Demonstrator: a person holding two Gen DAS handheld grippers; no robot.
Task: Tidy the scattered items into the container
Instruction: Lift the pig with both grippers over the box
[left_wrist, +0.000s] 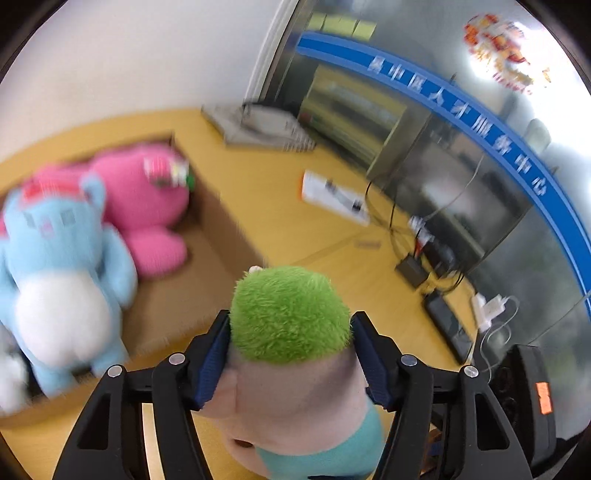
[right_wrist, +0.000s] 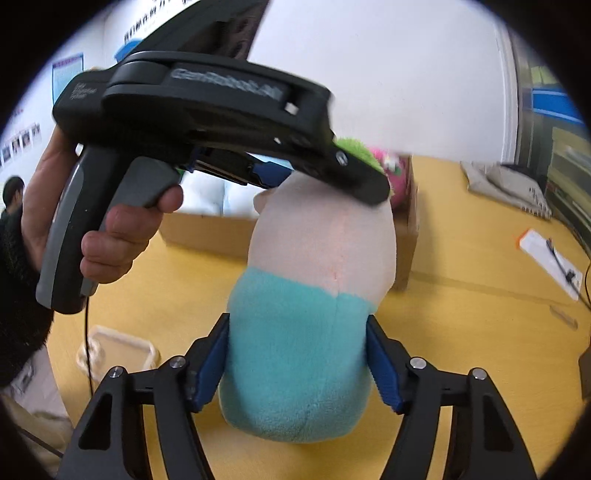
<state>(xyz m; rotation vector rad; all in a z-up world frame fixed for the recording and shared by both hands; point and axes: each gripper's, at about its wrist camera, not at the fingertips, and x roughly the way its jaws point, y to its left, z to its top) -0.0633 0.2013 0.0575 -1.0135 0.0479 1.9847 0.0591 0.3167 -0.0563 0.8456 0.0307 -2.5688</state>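
Note:
A plush doll with green hair (left_wrist: 291, 310), a pale body and teal shorts (right_wrist: 295, 362) is held above the yellow floor. My left gripper (left_wrist: 290, 350) is shut on its head. My right gripper (right_wrist: 297, 365) is shut on its teal lower body. The left gripper's black body and the hand on it show in the right wrist view (right_wrist: 192, 107) above the doll. A cardboard box (left_wrist: 221, 236) lies ahead at left, holding a blue plush (left_wrist: 62, 273) and a pink plush (left_wrist: 147, 199). The box also shows in the right wrist view (right_wrist: 408, 236) behind the doll.
A white power strip (left_wrist: 332, 195) and tangled cables (left_wrist: 424, 251) lie on the floor at right, by a glass wall. A grey folded cloth (left_wrist: 258, 125) lies by the far wall. A clear plastic tray (right_wrist: 118, 350) sits on the floor at left.

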